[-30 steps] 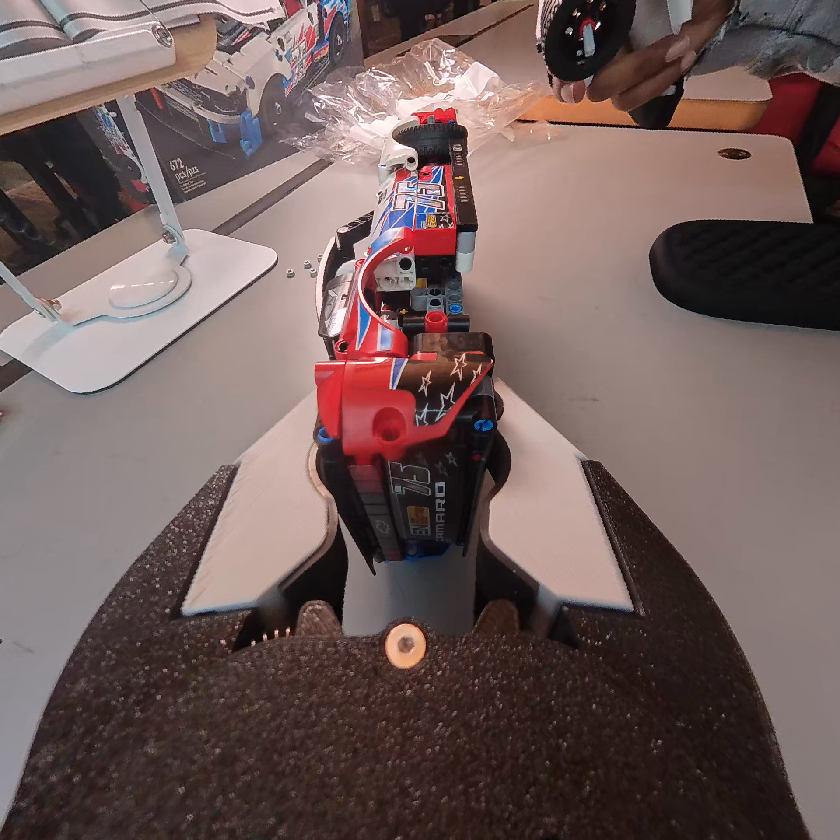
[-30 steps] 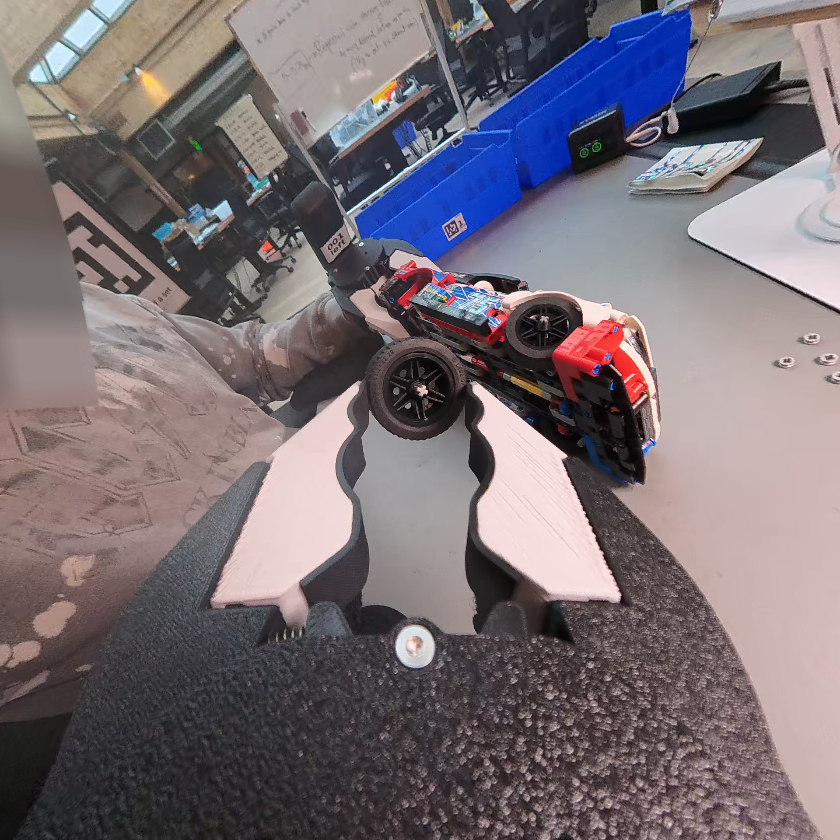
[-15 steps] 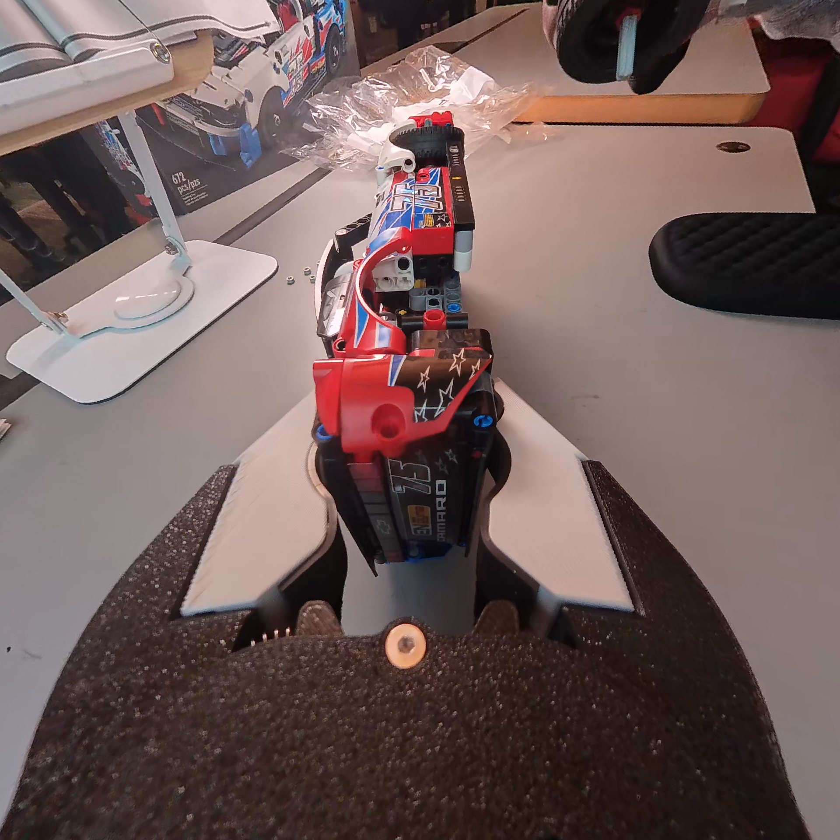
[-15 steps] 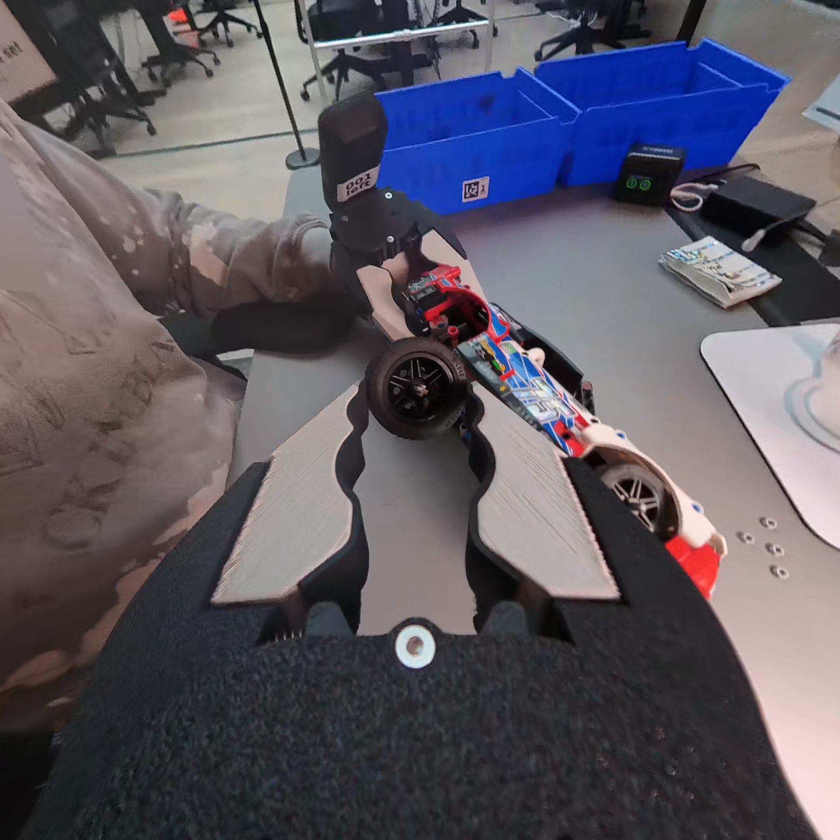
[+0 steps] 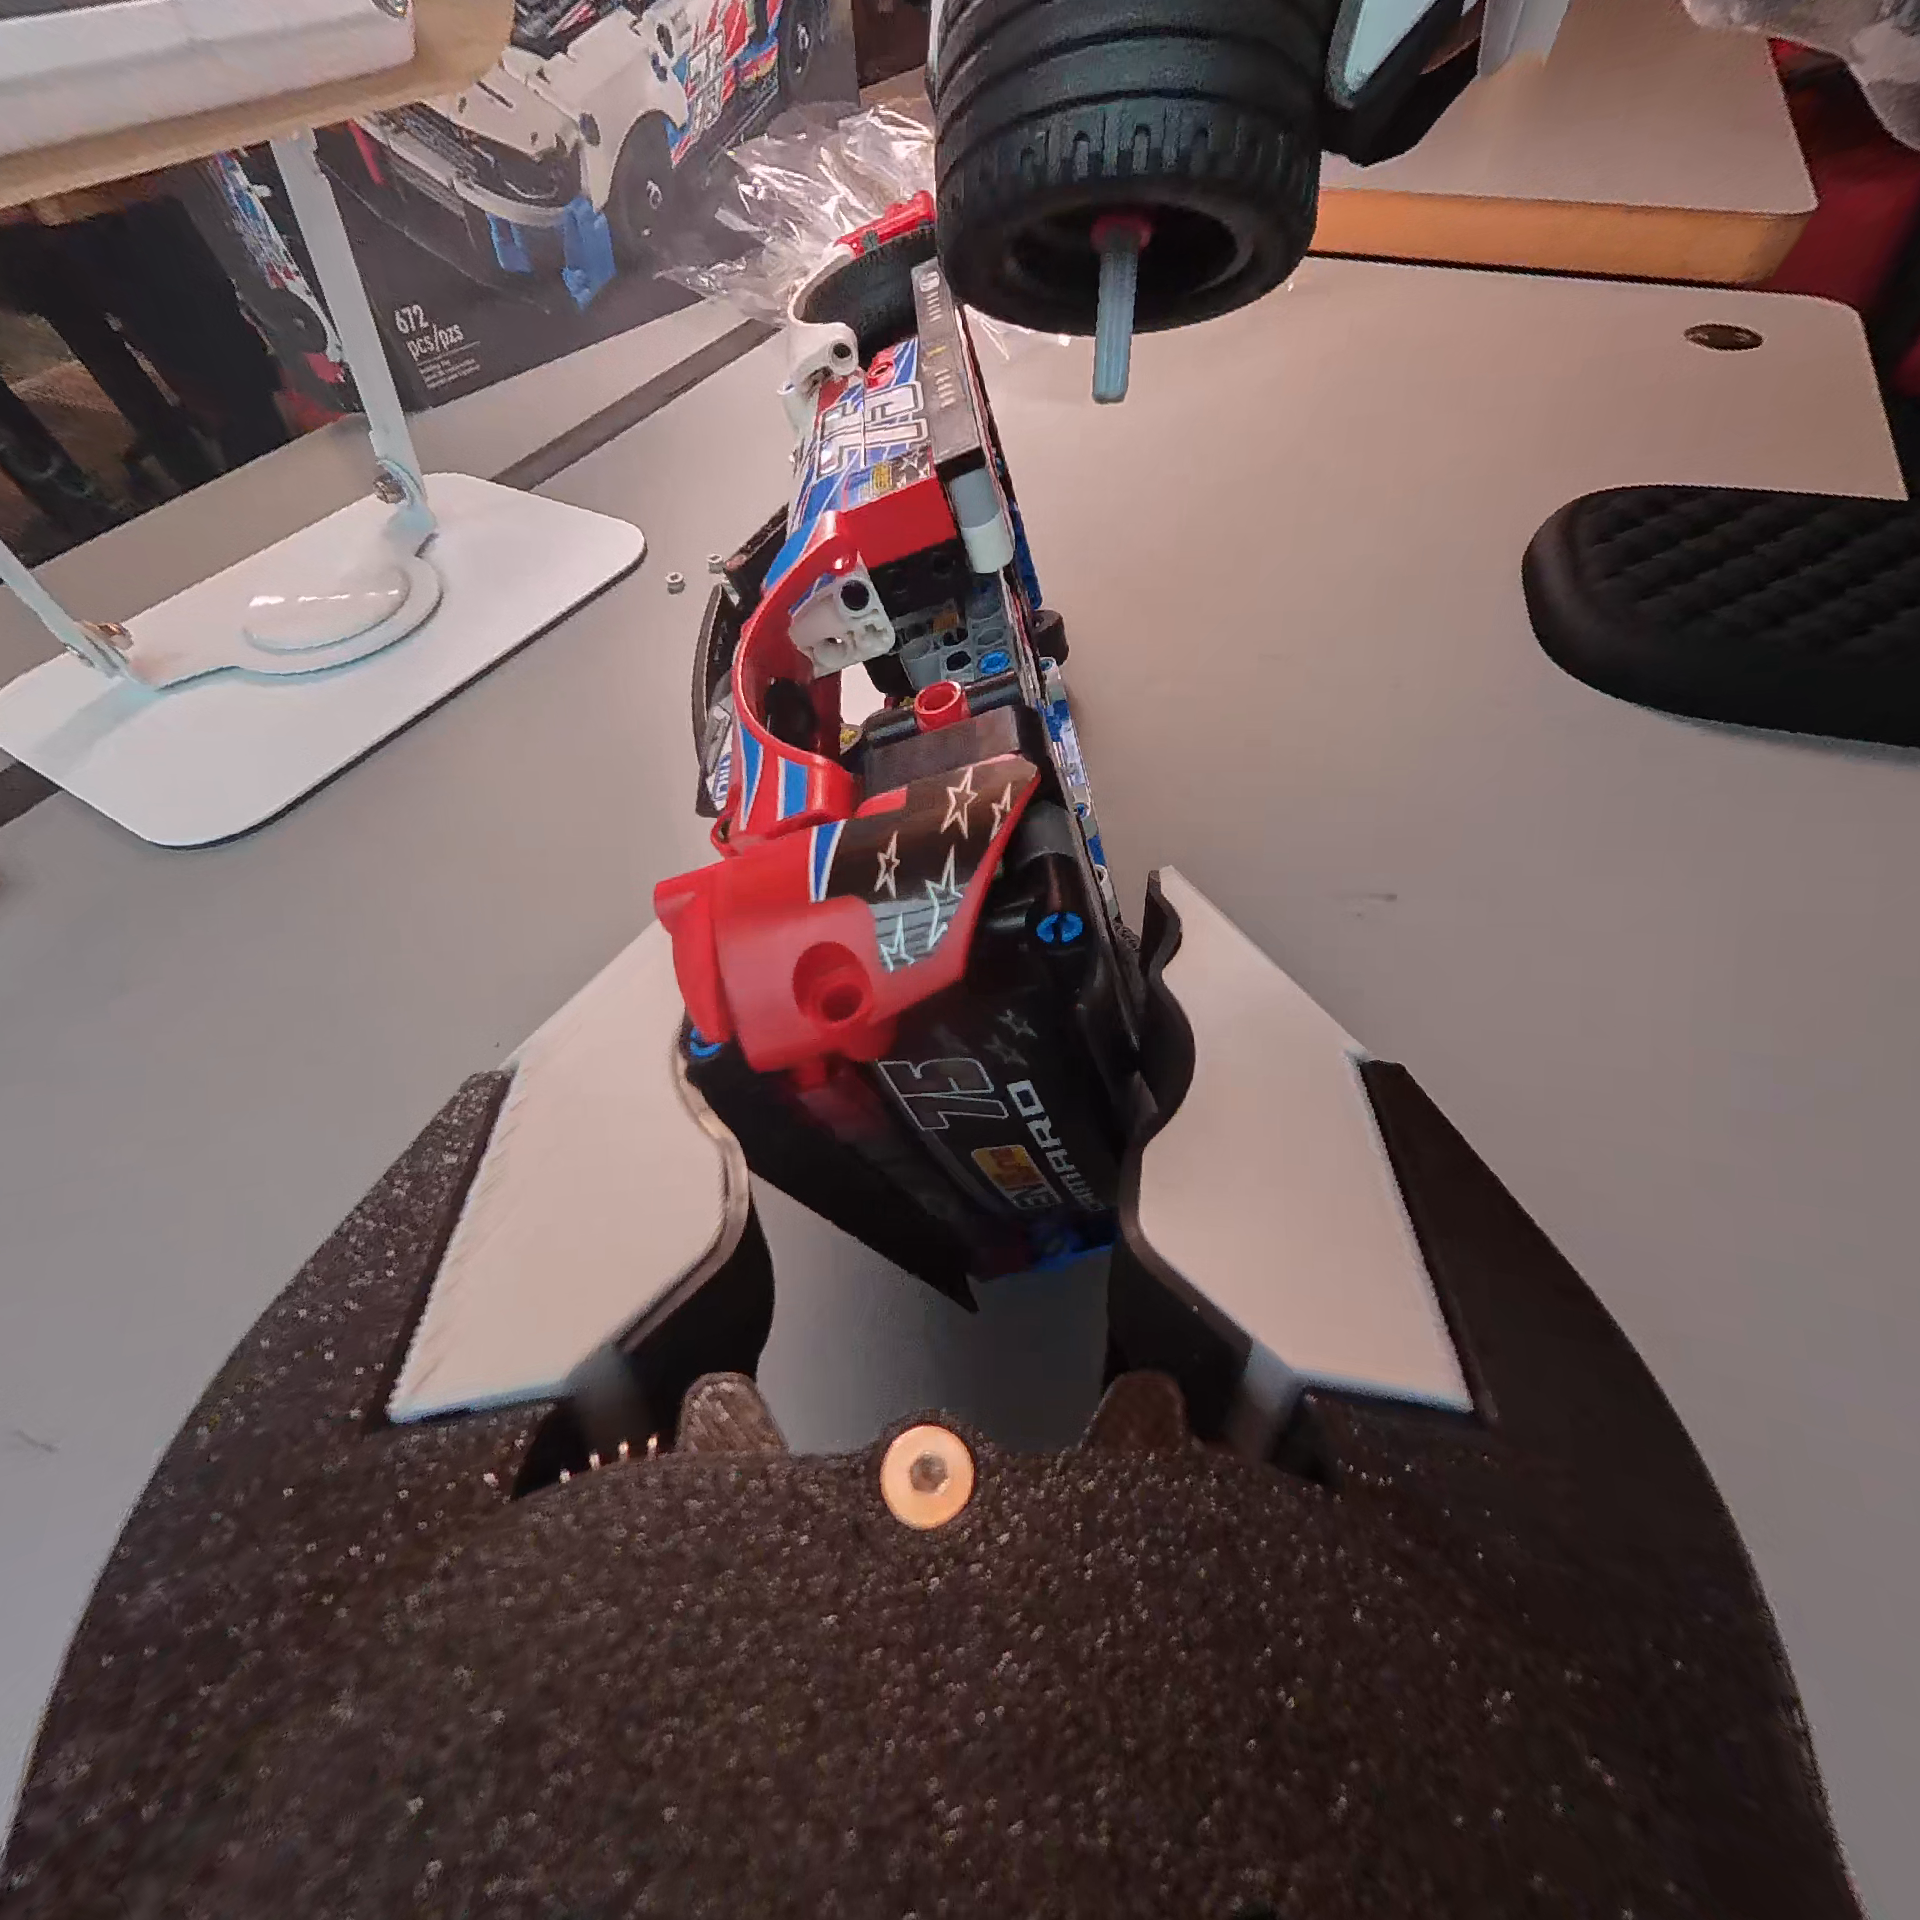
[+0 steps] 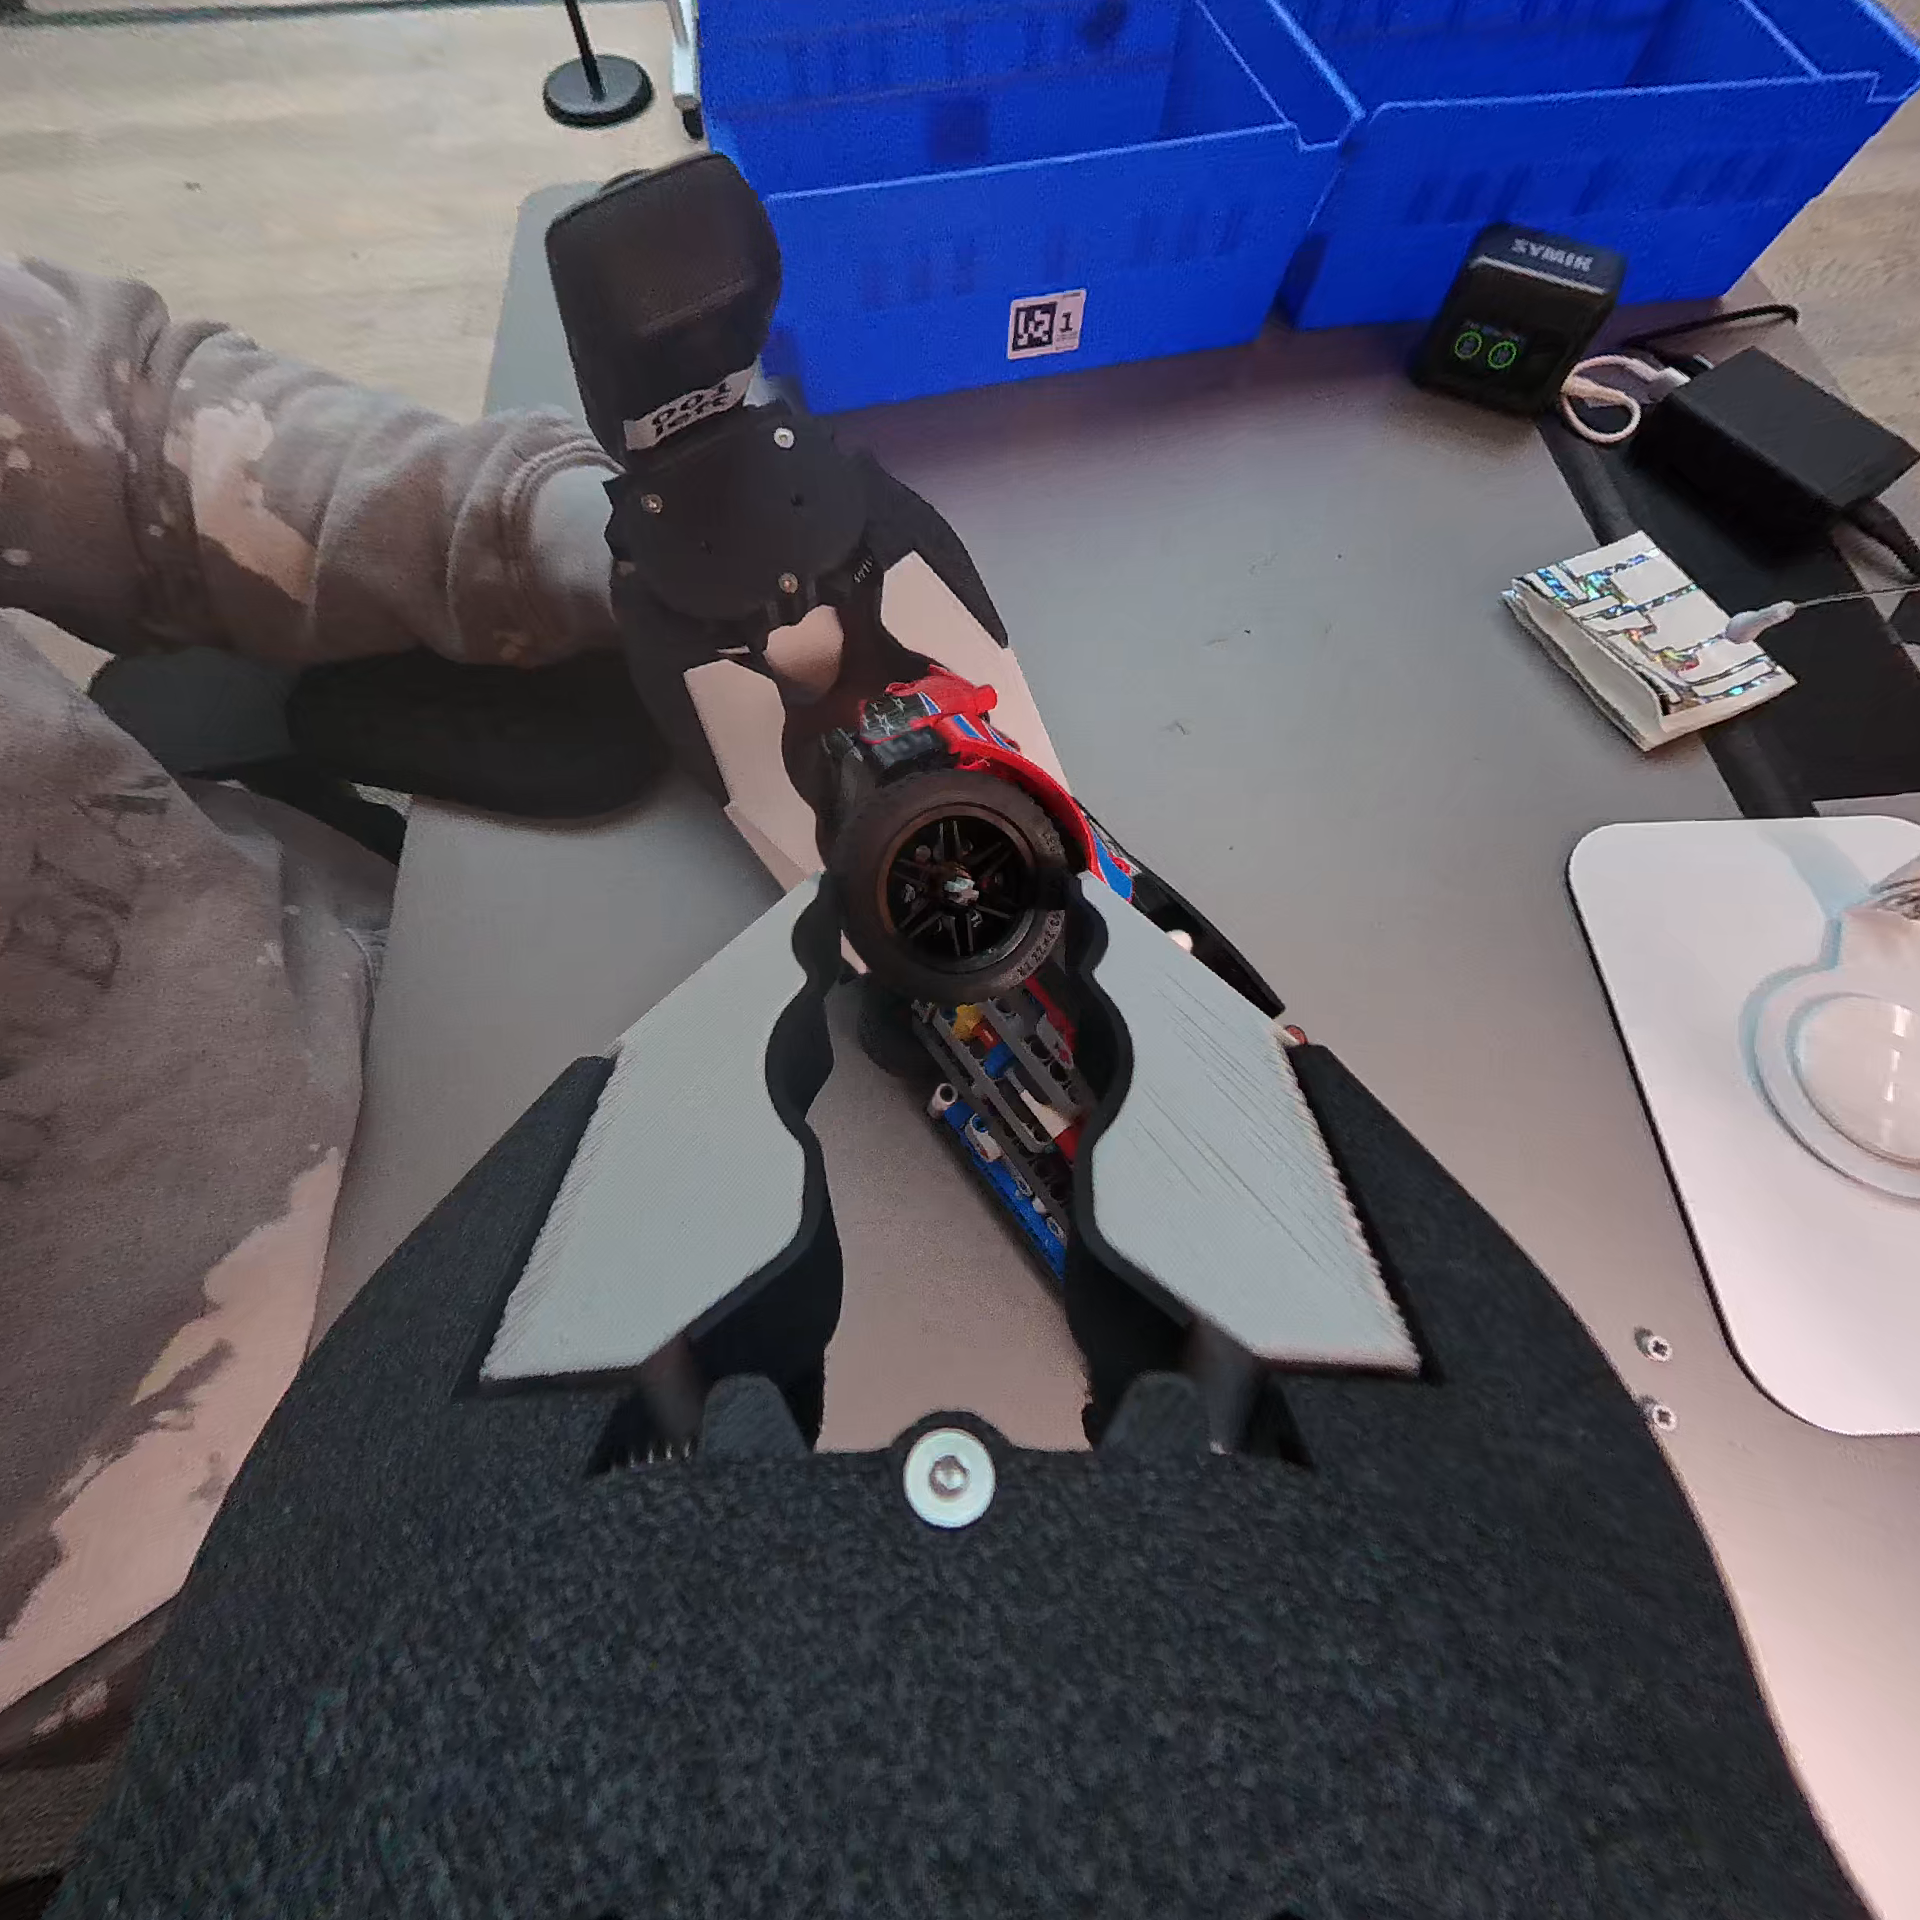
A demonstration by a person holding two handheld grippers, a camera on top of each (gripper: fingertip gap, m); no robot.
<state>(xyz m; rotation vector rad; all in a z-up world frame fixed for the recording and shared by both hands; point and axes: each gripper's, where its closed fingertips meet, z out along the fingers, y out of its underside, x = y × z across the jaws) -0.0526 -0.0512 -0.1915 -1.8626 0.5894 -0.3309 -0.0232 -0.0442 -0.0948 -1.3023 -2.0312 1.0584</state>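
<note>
A red, blue and black toy brick car (image 5: 914,831) lies tipped on its side on the grey table. My left gripper (image 5: 914,935) is shut on its rear end. My right gripper (image 6: 951,904) is shut on a black wheel (image 6: 956,888) with a grey axle (image 5: 1110,322) pointing down. In the left wrist view the wheel (image 5: 1122,156) hangs just above the car's side, near the front. In the right wheel view the car's underside (image 6: 1013,1101) shows below the wheel, and the left gripper (image 6: 748,520) holds the car's far end.
A white stand base (image 5: 281,644) and a toy box (image 5: 540,208) sit at the left, crumpled clear plastic (image 5: 821,197) behind the car, a black pad (image 5: 1745,603) at the right. Blue bins (image 6: 1143,177), a black charger (image 6: 1517,312), a folded booklet (image 6: 1642,634) and small nuts (image 6: 1654,1351) lie around. My hands' fingertips stand some 11 cm from each other.
My right gripper has brought the wheel down and closer, from far above the car's front to right over its side. The car has tilted a little in my left gripper.
</note>
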